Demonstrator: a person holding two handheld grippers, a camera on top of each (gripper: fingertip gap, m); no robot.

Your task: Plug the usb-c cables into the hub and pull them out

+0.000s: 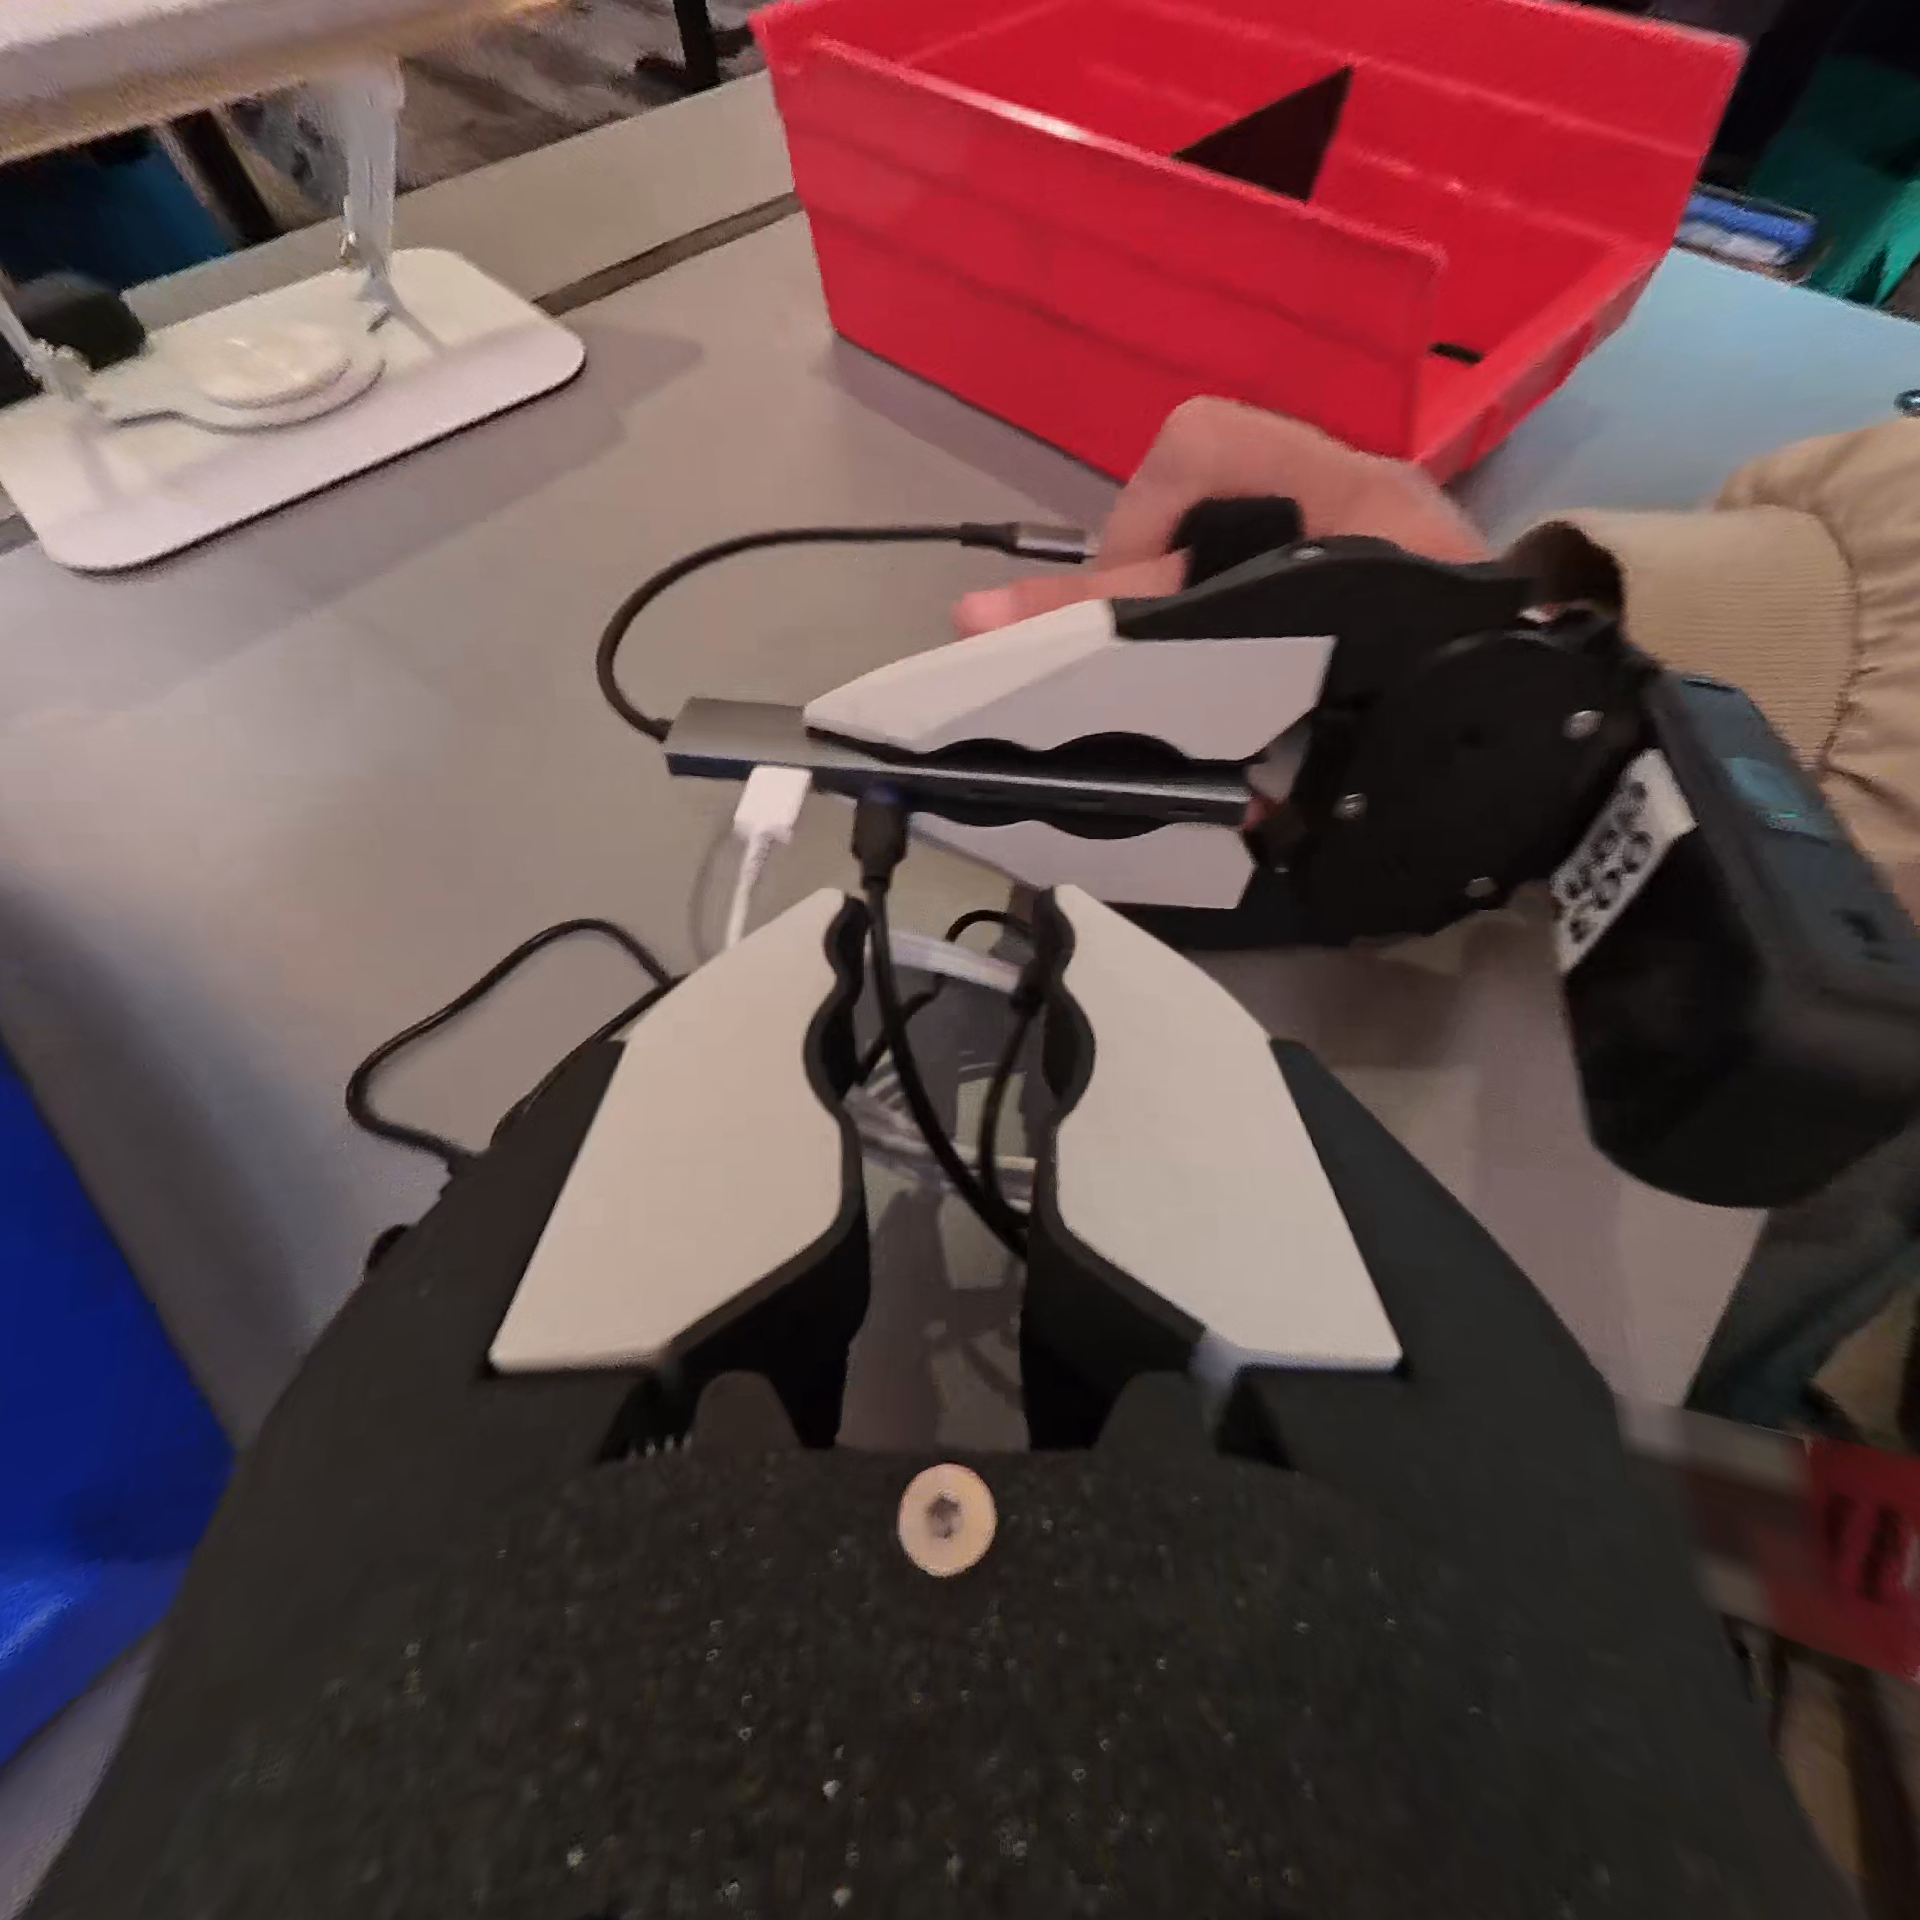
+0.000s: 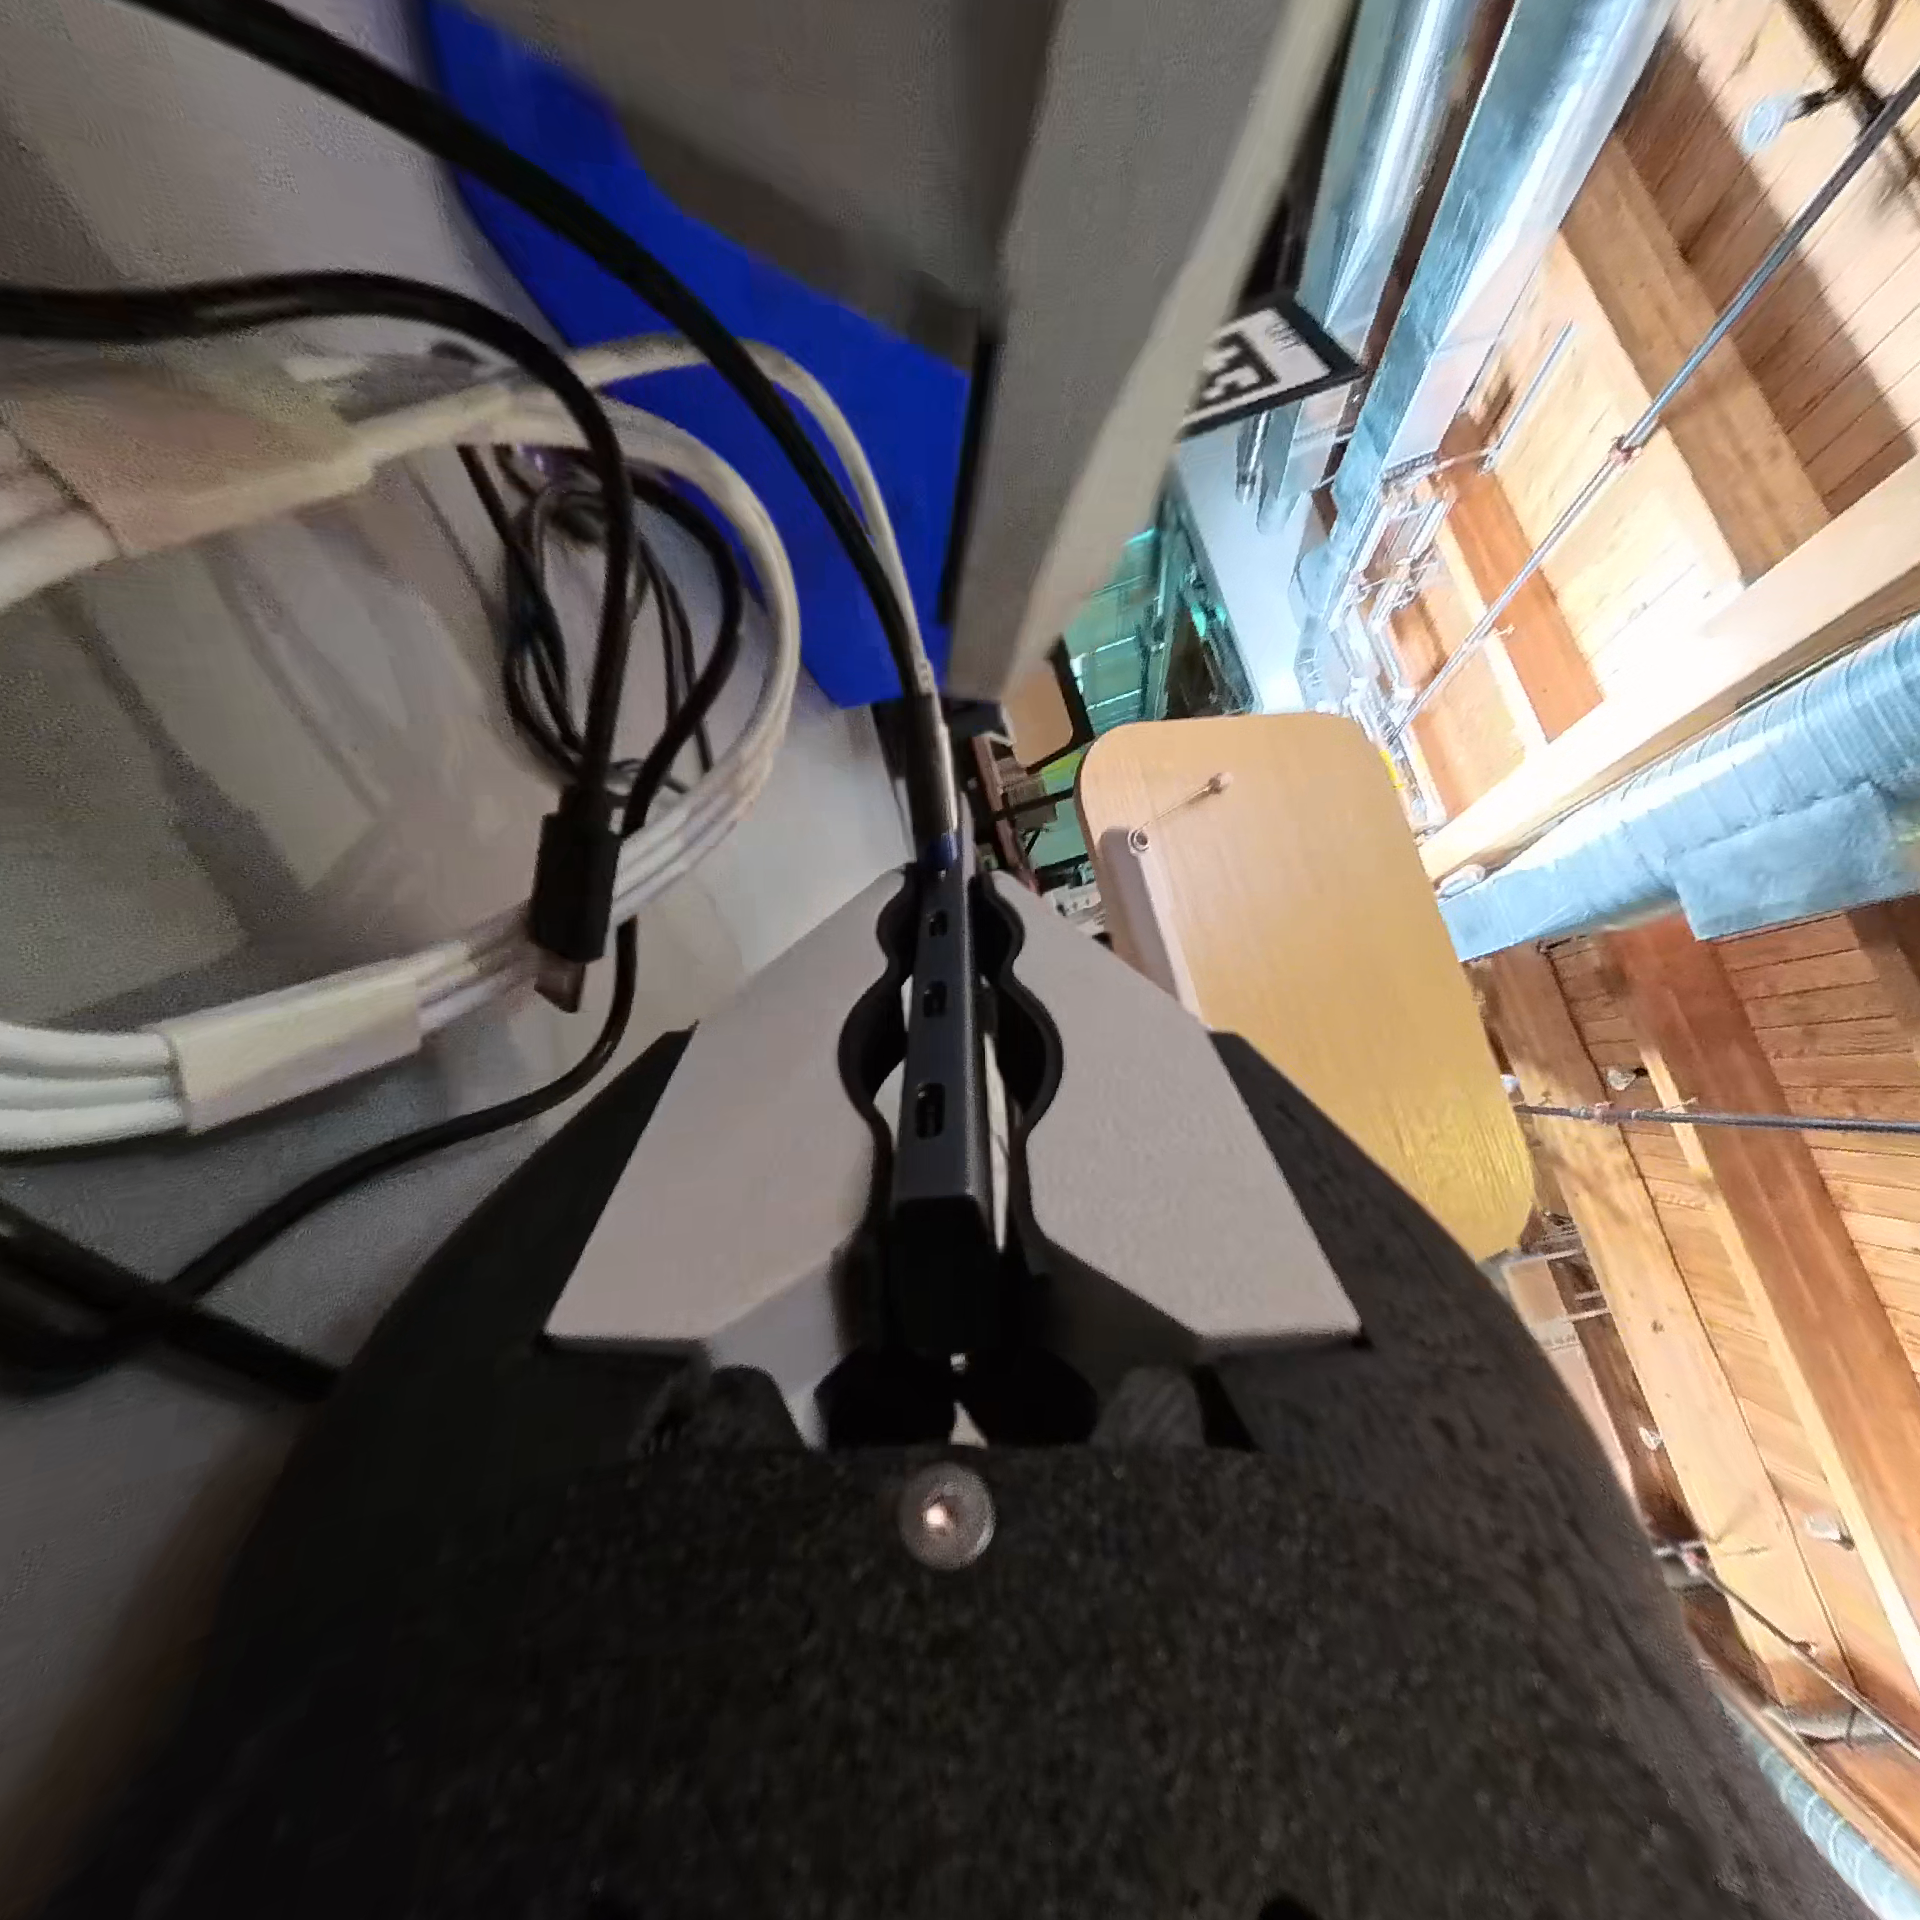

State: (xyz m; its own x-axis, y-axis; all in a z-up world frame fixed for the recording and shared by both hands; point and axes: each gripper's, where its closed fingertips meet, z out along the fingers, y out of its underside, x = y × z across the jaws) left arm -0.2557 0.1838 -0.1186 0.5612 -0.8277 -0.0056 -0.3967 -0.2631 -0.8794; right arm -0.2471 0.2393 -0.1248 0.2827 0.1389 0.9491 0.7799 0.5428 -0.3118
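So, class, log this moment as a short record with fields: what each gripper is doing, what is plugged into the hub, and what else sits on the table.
hub: grey bar, held level above the table
right gripper: shut on hub
left gripper: open, black cable running between its fingers
plugged in: white plug and black plug, side by side
hub lead: black, loops to a loose plug
behind: red bin

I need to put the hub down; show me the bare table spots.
Free: the grey table between the white lamp base, the red bin and the hub. Crowded: under the hub, where black and white cables coil by the left tool; the right tool blocks the right.
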